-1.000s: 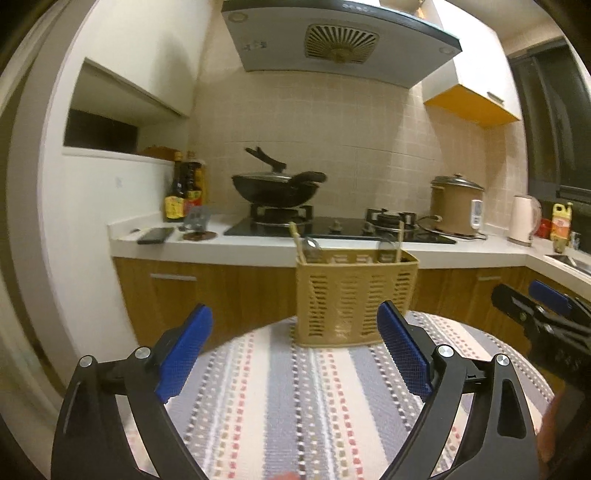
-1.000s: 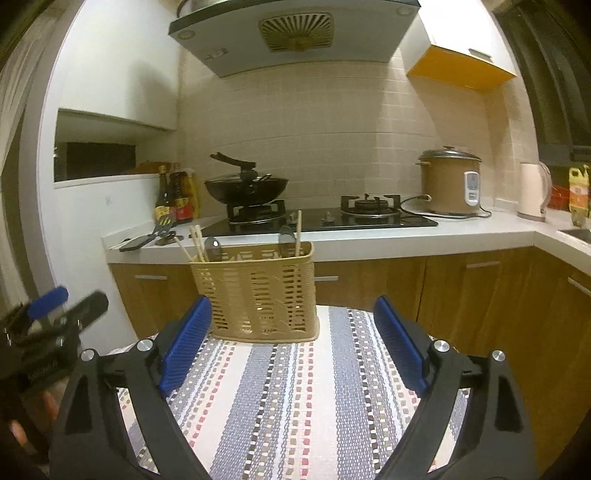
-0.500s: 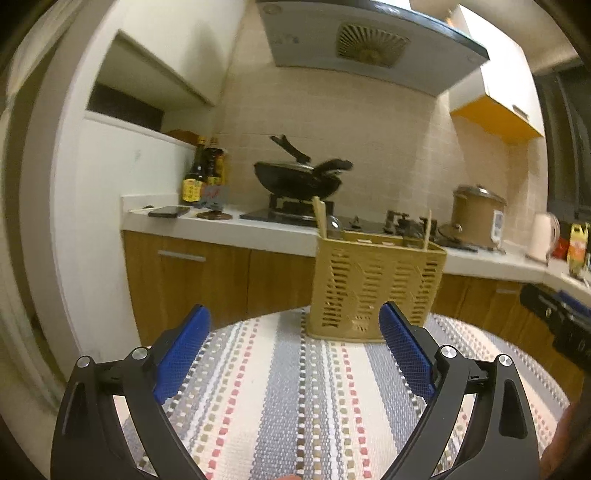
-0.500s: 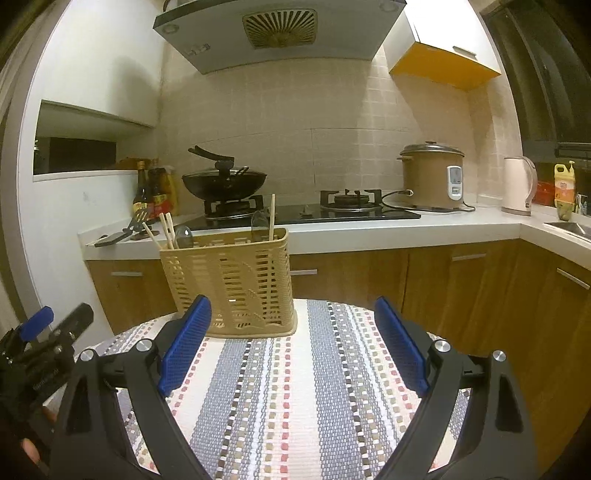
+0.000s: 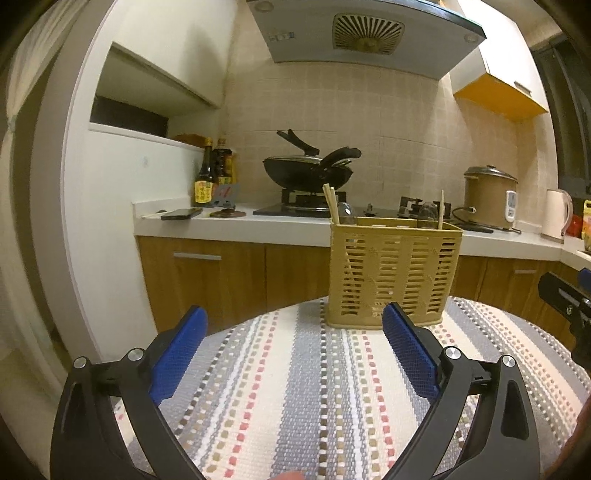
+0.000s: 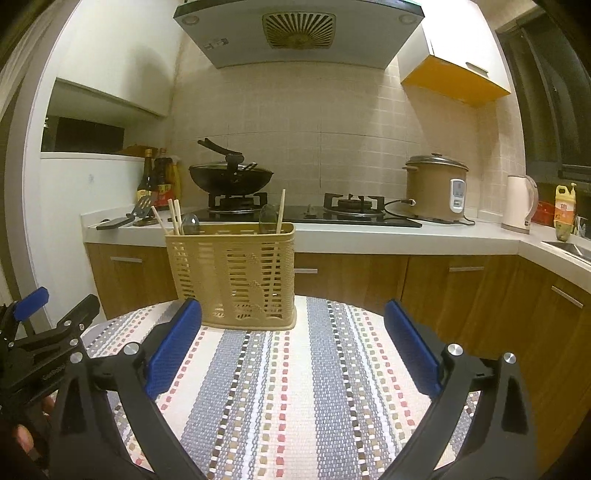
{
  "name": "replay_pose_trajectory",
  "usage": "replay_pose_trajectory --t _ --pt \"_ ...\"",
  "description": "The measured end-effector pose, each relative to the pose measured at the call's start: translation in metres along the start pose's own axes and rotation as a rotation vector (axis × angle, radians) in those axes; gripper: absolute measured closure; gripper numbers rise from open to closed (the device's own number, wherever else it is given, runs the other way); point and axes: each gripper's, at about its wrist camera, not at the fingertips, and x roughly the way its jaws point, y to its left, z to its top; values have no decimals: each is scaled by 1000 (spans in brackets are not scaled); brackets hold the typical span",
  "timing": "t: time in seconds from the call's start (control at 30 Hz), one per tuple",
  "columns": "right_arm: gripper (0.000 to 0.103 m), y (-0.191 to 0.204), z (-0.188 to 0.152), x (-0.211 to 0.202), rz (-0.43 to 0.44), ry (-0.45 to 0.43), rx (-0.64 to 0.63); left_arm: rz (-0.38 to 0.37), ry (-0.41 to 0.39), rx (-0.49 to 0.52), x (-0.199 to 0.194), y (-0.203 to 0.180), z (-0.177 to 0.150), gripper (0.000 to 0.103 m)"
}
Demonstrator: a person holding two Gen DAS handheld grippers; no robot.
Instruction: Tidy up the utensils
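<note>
Both of my grippers hang spread wide over the striped tabletop [image 5: 295,387], and neither grasps anything. On the left wrist camera, the left gripper [image 5: 293,334] has its blue pads [image 5: 177,354] far apart with only cloth between them. The tan slotted utensil basket [image 5: 395,273] stands upright ahead of it and a little to the right, at the far edge of the tabletop, apart from the fingertips though the right pad overlaps its base in the view. Two chopsticks [image 5: 330,205] poke up from the basket's left end, another chopstick [image 5: 440,210] from the right end, with spoon bowls [image 5: 345,214] showing just above the rim beside them.

From the right wrist camera, the right gripper [image 6: 293,326] is likewise released, jaws wide. Here the basket sits ahead and to the left, its base just beyond the left pad [image 6: 173,350]; I cannot tell whether pad and basket touch. I can see the left gripper's black frame and blue tip low at the left edge of this view, well left of the basket.

Beyond both grippers runs the kitchen counter [image 6: 369,236] with a black wok [image 6: 231,179] on the gas hob, a brown rice cooker [image 6: 437,188] to the right, sauce bottles [image 5: 212,173] to the left and a range hood [image 6: 295,29] overhead.
</note>
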Motion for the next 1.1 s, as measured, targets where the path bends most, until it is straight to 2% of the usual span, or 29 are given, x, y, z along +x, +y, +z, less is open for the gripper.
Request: replay_pose_trajectory --t 0.27,1.1 --pt "8 -4 2 -1 -4 -3 18 7 -24 11 -6 -1 1 9" --pt "8 -2 1 1 -3 6 14 7 -26 15 -8 -1 2 8"
